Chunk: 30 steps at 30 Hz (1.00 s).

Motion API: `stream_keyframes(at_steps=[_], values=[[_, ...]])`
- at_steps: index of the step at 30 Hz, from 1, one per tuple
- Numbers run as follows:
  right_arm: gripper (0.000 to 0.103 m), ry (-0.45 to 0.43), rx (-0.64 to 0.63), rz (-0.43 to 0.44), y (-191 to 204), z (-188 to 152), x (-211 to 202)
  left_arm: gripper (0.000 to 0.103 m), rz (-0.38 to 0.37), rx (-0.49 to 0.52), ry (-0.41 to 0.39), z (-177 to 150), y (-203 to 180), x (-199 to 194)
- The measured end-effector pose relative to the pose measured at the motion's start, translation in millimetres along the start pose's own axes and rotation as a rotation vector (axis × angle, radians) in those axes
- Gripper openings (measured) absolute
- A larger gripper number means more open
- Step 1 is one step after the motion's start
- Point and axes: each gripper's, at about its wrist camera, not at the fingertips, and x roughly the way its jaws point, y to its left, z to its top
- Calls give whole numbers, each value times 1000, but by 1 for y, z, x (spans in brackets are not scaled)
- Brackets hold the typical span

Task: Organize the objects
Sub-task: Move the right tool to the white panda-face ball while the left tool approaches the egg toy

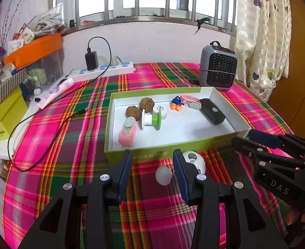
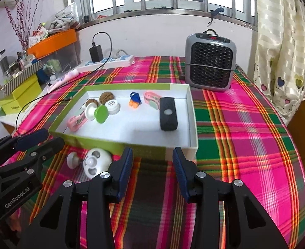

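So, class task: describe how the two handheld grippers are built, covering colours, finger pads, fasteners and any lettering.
Both the left gripper and the right gripper are black plastic frames with triangular cut-outs, silver round fasteners and ribbed dark-blue finger pads. One body reads "DAS", the other "GenRobot.AI", in pale letters.

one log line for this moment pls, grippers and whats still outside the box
left gripper: jaws open, empty | right gripper: jaws open, empty | box: holds most items | outside, near wall: white ball, white round gadget

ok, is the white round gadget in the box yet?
No. The white round gadget lies on the plaid cloth outside the near wall of the green box, beside a small white ball.
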Motion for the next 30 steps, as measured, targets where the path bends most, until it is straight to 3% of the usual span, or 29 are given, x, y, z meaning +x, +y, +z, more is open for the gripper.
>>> stream_keyframes(at_steps=[19,23,30], values=[[42,54,-20,70,17,-21,6,41,-29,-27,60,-33,13,2],[49,62,-24,96,22,-19,10,41,-44,-52,68,-35,18,3],[49,82,-26,150,31,-17,19,42,-38,-63,75,-35,24,4]])
